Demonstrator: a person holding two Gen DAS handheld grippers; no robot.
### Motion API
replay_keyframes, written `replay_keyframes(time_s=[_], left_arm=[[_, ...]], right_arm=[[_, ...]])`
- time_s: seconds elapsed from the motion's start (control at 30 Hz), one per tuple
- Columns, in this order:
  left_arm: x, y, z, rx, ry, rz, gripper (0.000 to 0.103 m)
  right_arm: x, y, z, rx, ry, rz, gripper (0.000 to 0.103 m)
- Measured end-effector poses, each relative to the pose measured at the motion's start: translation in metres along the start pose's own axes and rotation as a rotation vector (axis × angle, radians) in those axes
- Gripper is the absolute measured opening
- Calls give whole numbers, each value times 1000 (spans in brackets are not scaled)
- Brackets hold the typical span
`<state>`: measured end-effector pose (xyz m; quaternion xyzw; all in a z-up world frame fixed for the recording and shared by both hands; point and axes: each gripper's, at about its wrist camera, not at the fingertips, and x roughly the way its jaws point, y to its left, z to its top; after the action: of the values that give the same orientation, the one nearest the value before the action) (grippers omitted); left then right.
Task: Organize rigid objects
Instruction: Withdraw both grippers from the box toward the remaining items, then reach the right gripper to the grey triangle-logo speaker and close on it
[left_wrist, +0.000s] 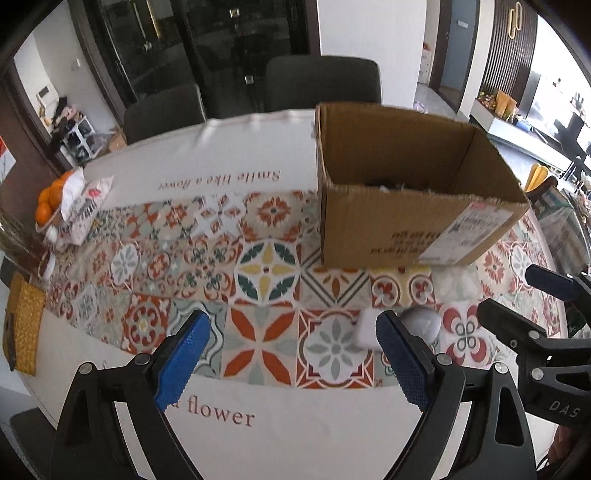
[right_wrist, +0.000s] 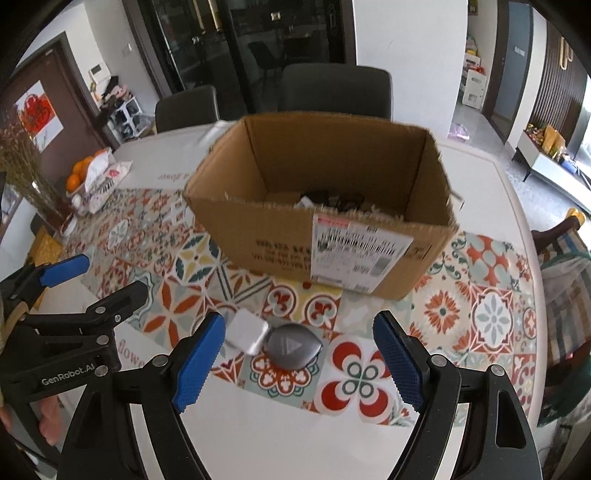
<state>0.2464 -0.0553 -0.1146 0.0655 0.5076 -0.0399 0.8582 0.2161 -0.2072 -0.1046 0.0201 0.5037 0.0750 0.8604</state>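
An open cardboard box (right_wrist: 325, 236) stands on the patterned tablecloth, with dark and white items (right_wrist: 328, 201) on its bottom. It also shows in the left wrist view (left_wrist: 406, 192). A white cube (right_wrist: 245, 332) and a grey rounded device with a triangle mark (right_wrist: 293, 345) lie side by side in front of the box. My right gripper (right_wrist: 299, 356) is open and empty, with both objects between its fingers. My left gripper (left_wrist: 291, 360) is open and empty, left of the cube (left_wrist: 367, 328) and grey device (left_wrist: 421, 321).
A bowl of oranges (right_wrist: 79, 173) and a printed pouch (right_wrist: 107, 181) sit at the table's far left, beside dried stems (right_wrist: 22, 173). Two dark chairs (right_wrist: 334, 90) stand behind the table. A yellow mat (left_wrist: 24, 325) lies at the left edge.
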Motion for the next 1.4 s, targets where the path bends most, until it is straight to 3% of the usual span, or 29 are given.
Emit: replay_keyframes(time_s=[0.87,1.4], left_arm=[[78,-10,-41,20,217,14,92],[107,-10,-46,21,264,15,92]], right_arm=[[90,-1,-36,-17,230,13,82],[137,2,-41,-37,306,-8,82]])
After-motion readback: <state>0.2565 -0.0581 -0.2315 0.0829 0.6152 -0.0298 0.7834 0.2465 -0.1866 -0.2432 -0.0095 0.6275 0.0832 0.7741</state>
